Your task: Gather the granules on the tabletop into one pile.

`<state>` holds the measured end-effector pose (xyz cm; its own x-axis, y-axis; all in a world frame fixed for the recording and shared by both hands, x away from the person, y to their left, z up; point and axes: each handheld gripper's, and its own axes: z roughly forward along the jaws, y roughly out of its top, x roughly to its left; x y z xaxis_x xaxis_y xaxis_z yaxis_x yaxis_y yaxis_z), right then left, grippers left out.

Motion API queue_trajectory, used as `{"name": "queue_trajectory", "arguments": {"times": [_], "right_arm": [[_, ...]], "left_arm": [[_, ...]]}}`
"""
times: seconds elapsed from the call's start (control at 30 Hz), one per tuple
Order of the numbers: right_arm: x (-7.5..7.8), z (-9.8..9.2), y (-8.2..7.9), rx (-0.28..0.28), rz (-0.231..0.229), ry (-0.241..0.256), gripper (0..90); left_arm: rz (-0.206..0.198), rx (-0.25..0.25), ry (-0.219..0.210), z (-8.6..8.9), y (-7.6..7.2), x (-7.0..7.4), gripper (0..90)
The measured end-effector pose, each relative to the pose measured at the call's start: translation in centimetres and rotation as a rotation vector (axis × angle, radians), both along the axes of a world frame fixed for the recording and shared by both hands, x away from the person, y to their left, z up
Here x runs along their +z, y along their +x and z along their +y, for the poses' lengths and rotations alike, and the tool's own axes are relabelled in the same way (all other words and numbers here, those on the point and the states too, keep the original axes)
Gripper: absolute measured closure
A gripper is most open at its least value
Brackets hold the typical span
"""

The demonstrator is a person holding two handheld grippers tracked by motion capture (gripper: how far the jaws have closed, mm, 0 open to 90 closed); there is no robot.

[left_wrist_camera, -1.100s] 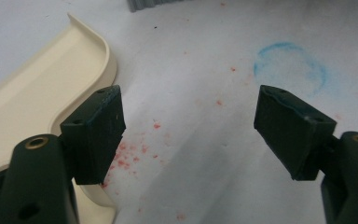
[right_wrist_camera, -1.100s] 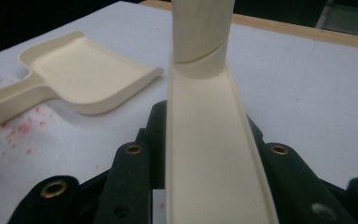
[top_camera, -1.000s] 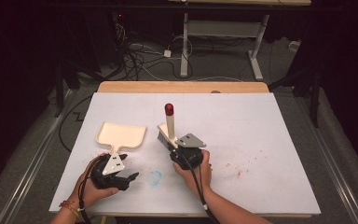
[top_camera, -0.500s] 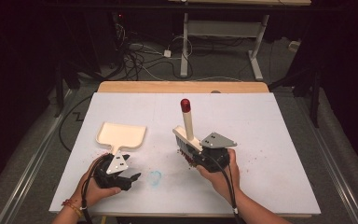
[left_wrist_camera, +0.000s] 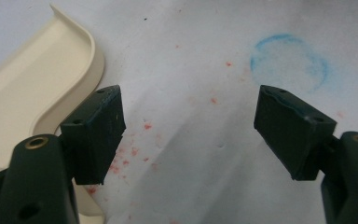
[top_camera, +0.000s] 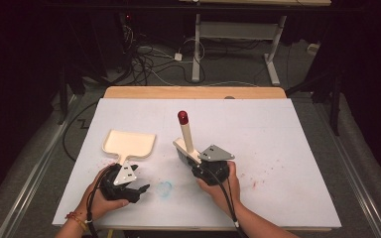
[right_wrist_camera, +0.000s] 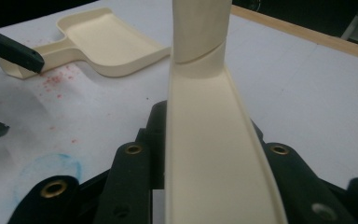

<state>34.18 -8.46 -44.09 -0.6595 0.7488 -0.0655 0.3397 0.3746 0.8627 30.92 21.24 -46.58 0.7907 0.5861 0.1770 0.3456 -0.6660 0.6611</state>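
White table (top_camera: 278, 148), red specks. Right gripper (top_camera: 209, 166) clenched on cream brush (top_camera: 186, 141), handle upright, mid-table. Left gripper (top_camera: 129, 186) released, just beside cream dustpan (top_camera: 129, 144).

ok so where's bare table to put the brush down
The widest bare stretch is the table's right half, from the brush in the right gripper out to the right edge. The far strip before the wooden edge is bare too. It is crowded near-left: the dustpan, the left gripper, the blue ring mark.
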Motion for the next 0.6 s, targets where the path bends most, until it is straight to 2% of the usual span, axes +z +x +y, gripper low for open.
{"name": "queue_trajectory", "arguments": {"times": [0.1,0.27,0.6], "right_arm": [[-0.1,-0.6,0.1,-0.014,-0.009,-0.021,67.9],[0.2,-2.4,-0.2,-0.018,0.006,-0.03,67.9],[1.1,-4.4,-1.5,0.015,0.017,-0.055,67.9]], "left_arm": [[0.003,0.003,-0.002,0.1,0.0,0.0,23.5],[0.005,-0.002,0.005,0.0,0.0,0.0,23.4],[0.009,-0.011,0.015,-0.4,0.1,-0.1,23.5]]}}
